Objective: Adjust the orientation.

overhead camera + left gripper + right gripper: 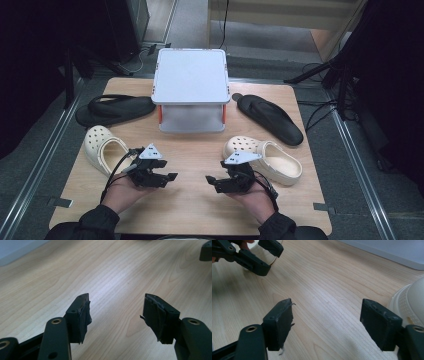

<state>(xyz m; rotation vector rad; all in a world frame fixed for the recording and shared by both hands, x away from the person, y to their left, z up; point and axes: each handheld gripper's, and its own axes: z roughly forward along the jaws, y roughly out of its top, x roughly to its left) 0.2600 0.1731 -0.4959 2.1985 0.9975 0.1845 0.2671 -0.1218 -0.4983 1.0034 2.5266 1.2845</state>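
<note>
Here my left gripper [172,176] sits in my hand low over the wooden table [195,200], its jaws spread wide with nothing but bare wood between them. My right gripper [209,179] faces it from the other side, released just the same, jaws apart and holding nothing.

Just beside my right gripper lies a cream clog [264,160], a foam shoe with round holes across its toe and a smooth open heel; its toe points towards the middle of the table. In the right gripper view its pale, dimpled edge [412,302] bulges in right next to one jaw; I cannot tell whether they touch. The matching cream clog [102,147] lies near my left gripper, towards the table's left edge.

Farther off, a black sandal [116,109] lies flat at the far left and another black sandal [270,119] at the far right. Between them stands a light grey two-tier rack [191,90] with red corner posts.
</note>
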